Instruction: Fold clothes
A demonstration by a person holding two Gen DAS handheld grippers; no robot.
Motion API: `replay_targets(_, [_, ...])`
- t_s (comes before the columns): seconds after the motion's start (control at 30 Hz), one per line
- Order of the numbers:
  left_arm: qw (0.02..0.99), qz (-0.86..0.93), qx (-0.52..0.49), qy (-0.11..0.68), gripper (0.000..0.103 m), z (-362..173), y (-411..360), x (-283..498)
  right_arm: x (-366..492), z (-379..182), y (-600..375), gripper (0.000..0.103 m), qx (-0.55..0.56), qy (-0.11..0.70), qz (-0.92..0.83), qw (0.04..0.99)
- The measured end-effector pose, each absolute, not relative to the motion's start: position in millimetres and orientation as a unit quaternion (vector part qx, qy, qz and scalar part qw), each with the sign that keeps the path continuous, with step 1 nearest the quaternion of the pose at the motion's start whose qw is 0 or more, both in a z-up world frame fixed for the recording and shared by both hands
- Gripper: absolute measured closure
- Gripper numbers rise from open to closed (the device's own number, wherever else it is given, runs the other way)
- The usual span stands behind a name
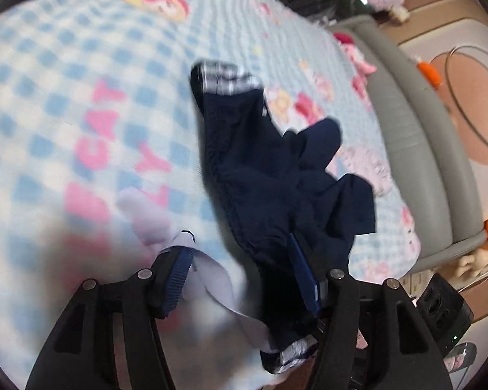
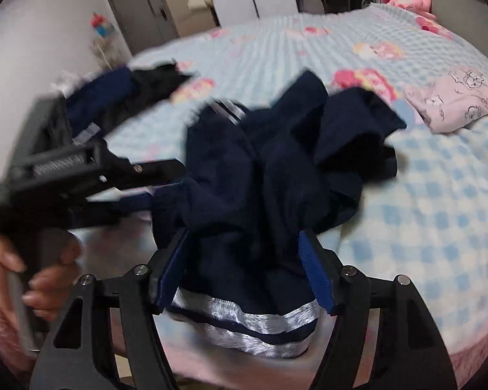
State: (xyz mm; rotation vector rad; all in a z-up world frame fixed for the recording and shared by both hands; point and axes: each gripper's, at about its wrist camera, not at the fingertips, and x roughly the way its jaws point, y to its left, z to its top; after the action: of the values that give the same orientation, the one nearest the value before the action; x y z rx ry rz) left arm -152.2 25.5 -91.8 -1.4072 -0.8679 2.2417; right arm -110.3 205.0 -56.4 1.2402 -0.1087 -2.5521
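A navy garment (image 1: 270,169) with white stripes at its hem lies crumpled on the blue-checked bed cover (image 1: 81,97). In the left wrist view my left gripper (image 1: 240,279) has its jaws apart, with navy and white cloth lying between them. In the right wrist view the same garment (image 2: 276,169) fills the gap of my right gripper (image 2: 244,269), whose jaws stand wide apart around the bunched cloth and its striped hem (image 2: 244,318). The left gripper's body (image 2: 81,175) shows at left, held by a hand.
A folded pink printed garment (image 2: 452,100) lies on the bed at right. A dark clothes pile (image 2: 130,94) sits at the far left. A grey bed frame (image 1: 416,149) borders the bed. Plush toys (image 2: 406,1) sit at the head.
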Motion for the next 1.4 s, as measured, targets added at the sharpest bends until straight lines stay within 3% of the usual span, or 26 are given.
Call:
replay_targets(0.07, [0.196,0.793,-0.491,-0.303,0.044,-91,39,-154,-115,-64,207,0.036,0.435,-0.035,-0.89,0.134])
replay_targets(0.2, [0.229,0.789,-0.492,-0.289,0.079,-92,74,-155,-113,-61,221,0.073,0.421,-0.047,-0.898,0.115])
replay_targets(0.3, [0.244,0.795,-0.49,-0.262,0.08,-87,96,-151,-111,-54,235,0.086,0.407,-0.058,-0.906,0.1])
replay_targets(0.4, [0.238,0.814,-0.476,-0.234,0.08,-74,90,-142,-105,-43,258,0.091,0.385,-0.068,-0.918,0.063])
replay_targets(0.53, [0.225,0.837,-0.458,-0.199,0.079,-58,82,-133,-97,-30,298,0.092,0.359,-0.103,-0.927,0.019])
replay_targets(0.6, [0.201,0.844,-0.46,-0.189,0.068,-61,75,-138,-97,-30,305,0.091,0.364,-0.134,-0.921,0.034])
replay_targets(0.63, [0.189,0.844,-0.464,-0.192,0.056,-64,66,-140,-96,-31,306,0.09,0.366,-0.154,-0.917,0.047])
replay_targets(0.87, [0.077,0.88,-0.449,-0.135,0.044,-72,29,-164,-103,-45,281,0.051,0.397,-0.147,-0.902,0.089])
replay_targets(1.0, [0.118,0.849,-0.467,-0.217,0.04,-83,18,-196,-110,-55,282,0.045,0.408,-0.182,-0.888,0.106])
replay_targets(1.03, [0.137,0.839,-0.473,-0.233,0.04,-87,19,-203,-110,-55,284,0.043,0.407,-0.194,-0.886,0.113])
replay_targets(1.07, [0.149,0.83,-0.48,-0.243,0.043,-90,22,-208,-111,-57,285,0.033,0.406,-0.209,-0.881,0.127])
replay_targets(1.1, [0.156,0.825,-0.484,-0.245,0.061,-93,26,-209,-112,-59,283,0.029,0.408,-0.209,-0.879,0.131])
replay_targets(1.17, [0.164,0.83,-0.477,-0.236,0.08,-90,35,-203,-114,-63,279,0.03,0.412,-0.204,-0.878,0.132])
replay_targets(1.2, [0.168,0.833,-0.474,-0.231,0.088,-89,40,-200,-115,-65,277,0.039,0.415,-0.201,-0.877,0.133])
replay_targets(1.23, [0.171,0.835,-0.469,-0.23,0.09,-87,43,-196,-117,-68,275,0.048,0.417,-0.199,-0.877,0.133])
replay_targets(1.27, [0.172,0.838,-0.463,-0.233,0.092,-82,42,-190,-117,-66,273,0.065,0.415,-0.182,-0.883,0.126])
replay_targets(1.3, [0.172,0.84,-0.458,-0.236,0.093,-78,40,-184,-117,-64,272,0.072,0.414,-0.168,-0.887,0.116])
replay_targets(1.4, [0.158,0.848,-0.439,-0.251,0.094,-60,17,-167,-121,-56,274,0.081,0.413,-0.153,-0.892,0.099])
